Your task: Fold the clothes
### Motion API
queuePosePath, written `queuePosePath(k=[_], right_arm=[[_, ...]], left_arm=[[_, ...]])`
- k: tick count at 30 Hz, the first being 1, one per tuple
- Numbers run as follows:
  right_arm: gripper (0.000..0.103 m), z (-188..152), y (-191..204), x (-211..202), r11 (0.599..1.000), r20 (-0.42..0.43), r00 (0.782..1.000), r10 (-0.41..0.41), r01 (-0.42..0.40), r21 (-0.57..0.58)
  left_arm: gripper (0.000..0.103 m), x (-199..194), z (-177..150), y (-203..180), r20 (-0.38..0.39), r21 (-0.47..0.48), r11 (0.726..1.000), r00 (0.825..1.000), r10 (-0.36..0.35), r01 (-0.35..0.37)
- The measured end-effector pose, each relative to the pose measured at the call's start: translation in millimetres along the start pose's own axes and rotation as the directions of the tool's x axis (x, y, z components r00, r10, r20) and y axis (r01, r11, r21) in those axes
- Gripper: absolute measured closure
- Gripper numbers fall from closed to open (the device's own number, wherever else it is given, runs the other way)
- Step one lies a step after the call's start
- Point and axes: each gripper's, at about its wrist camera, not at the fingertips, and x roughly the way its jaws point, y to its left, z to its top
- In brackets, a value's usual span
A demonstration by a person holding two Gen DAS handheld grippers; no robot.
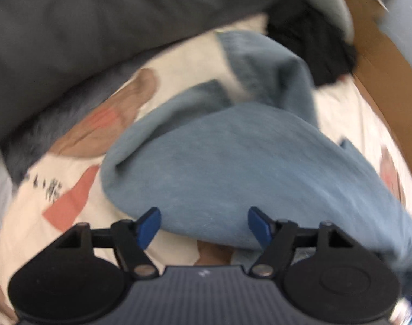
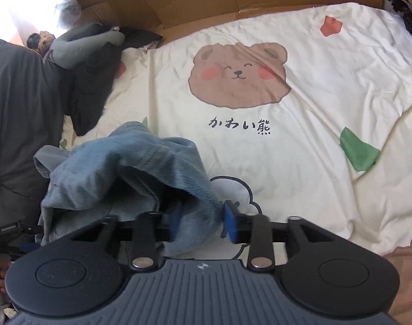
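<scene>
So the blue garment is basically a crumpled heap on the bear-print bedsheet, near its left side, next to a pile of dark clothes. No neat fold anywhere yet, so I'd say this one's barely started: it needs spreading flat, then folding. My left gripper hangs over the bunched fabric with the jaws wide, nothing pinched. My right gripper is partly open; a bit of the cloth sits between the pads but they aren't squeezing it as far as I can see. More clothes seem to be waiting too.
</scene>
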Motion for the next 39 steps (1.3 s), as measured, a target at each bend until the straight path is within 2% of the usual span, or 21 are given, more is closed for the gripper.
queuePosePath(k=[3, 7, 11, 13, 16, 18, 19, 21, 23, 24, 27, 30, 33, 35, 39], right_arm=[[0.056, -4, 2, -6, 1.000, -0.007, 1.000, 0.007, -0.007, -0.006], [0.053, -9, 6, -13, 1.000, -0.013, 1.000, 0.024, -0.024, -0.016], [0.051, -18, 8, -16, 0.999, -0.021, 1.000, 0.023, -0.023, -0.023], [0.050, -22, 8, -16, 0.999, -0.031, 0.999, 0.020, -0.021, -0.028], [0.050, -26, 9, -14, 0.999, -0.052, 0.999, -0.010, 0.008, -0.045], [0.049, -27, 9, -13, 0.998, -0.064, 0.997, -0.032, 0.029, -0.054], [0.048, -27, 9, -12, 0.998, -0.066, 0.997, -0.042, 0.038, -0.057], [0.041, -28, 9, -12, 0.996, -0.065, 0.996, -0.064, 0.060, -0.065], [0.036, -29, 13, -14, 0.993, -0.048, 0.995, -0.082, 0.078, -0.085], [0.033, -29, 16, -17, 0.991, -0.031, 0.995, -0.091, 0.088, -0.099], [0.022, -29, 21, -24, 0.986, 0.010, 0.994, -0.107, 0.108, -0.129], [0.022, -28, 22, -35, 0.989, 0.047, 0.997, -0.059, 0.064, -0.132], [0.023, -29, 25, -48, 0.985, 0.095, 0.994, -0.046, 0.061, -0.163], [0.023, -28, 30, -55, 0.982, 0.096, 0.995, -0.013, 0.031, -0.184], [0.025, -22, 42, -64, 0.977, 0.099, 0.993, 0.071, -0.049, -0.208]], left_arm=[[0.029, 8, -2, 12, -0.003, -0.096, 0.995, 1.000, 0.003, -0.003], [0.023, 10, -7, 22, 0.006, -0.196, 0.981, 1.000, 0.006, -0.005], [0.023, 15, -26, 34, -0.013, -0.369, 0.926, 0.995, -0.094, 0.083], [0.023, 19, -30, 34, -0.006, -0.400, 0.910, 0.993, -0.119, 0.106], [0.023, 24, -28, 37, 0.030, -0.431, 0.895, 0.994, -0.110, 0.112], [0.028, 28, -25, 40, 0.043, -0.464, 0.876, 0.991, -0.125, 0.130], [0.033, 31, -23, 42, 0.044, -0.478, 0.868, 0.990, -0.134, 0.138], [0.050, 36, -22, 45, 0.039, -0.516, 0.845, 0.989, -0.139, 0.139], [0.089, 35, -23, 49, 0.042, -0.558, 0.815, 0.987, -0.157, 0.153], [0.091, 33, -21, 50, 0.051, -0.564, 0.809, 0.985, -0.166, 0.165], [0.097, 11, -13, 41, 0.103, -0.480, 0.858, 0.983, -0.153, 0.184], [0.099, -12, -6, 38, 0.169, -0.442, 0.868, 0.972, -0.165, 0.225], [0.099, -39, 5, 29, 0.249, -0.384, 0.874, 0.945, -0.213, 0.298], [0.100, -54, 15, 17, 0.283, -0.323, 0.881, 0.924, -0.259, 0.346], [0.100, -90, 31, -24, 0.286, -0.181, 0.892, 0.890, -0.355, 0.414]])
